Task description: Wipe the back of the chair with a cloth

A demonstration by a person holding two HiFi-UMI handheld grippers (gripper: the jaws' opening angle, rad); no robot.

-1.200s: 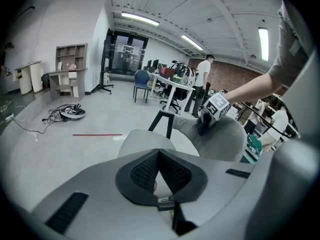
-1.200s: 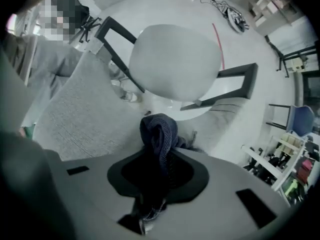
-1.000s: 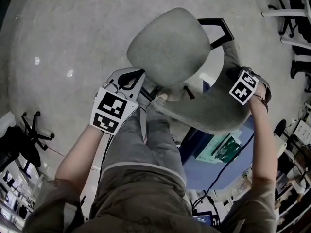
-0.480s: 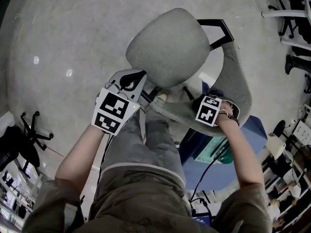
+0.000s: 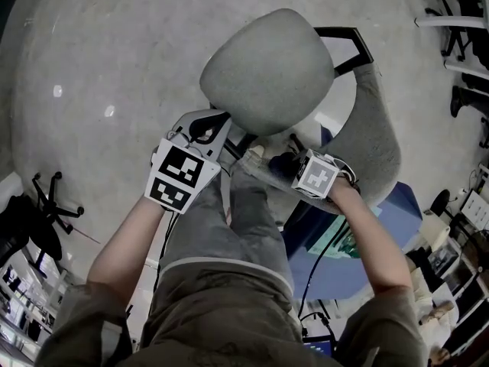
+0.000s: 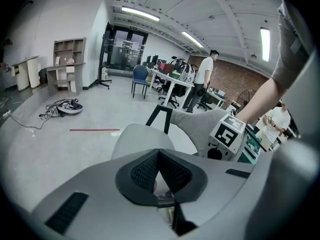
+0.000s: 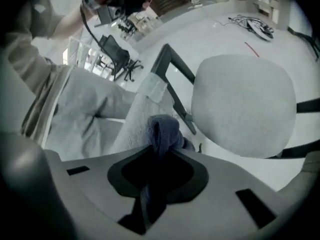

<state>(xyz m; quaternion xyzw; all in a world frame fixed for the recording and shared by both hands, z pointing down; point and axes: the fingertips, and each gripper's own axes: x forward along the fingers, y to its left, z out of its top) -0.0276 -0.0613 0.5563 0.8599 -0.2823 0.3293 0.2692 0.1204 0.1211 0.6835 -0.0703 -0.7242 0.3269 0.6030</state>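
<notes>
Cloth point(image 7: 164, 126) (dark blue) sits pinched in the right gripper point(image 7: 159, 151) against the chair back point(image 7: 134, 121); left gripper point(image 6: 159, 153) is closed tight.

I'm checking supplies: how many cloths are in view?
1. The dark blue cloth is clamped in the right gripper, by the chair backrest; others may be hidden.

Cloth point(image 5: 284, 163) against chair back point(image 5: 378, 136), seat point(image 5: 267, 71) just beyond

Chair point(image 5: 267, 71) on glossy grey floor point(image 5: 99, 44)
</notes>
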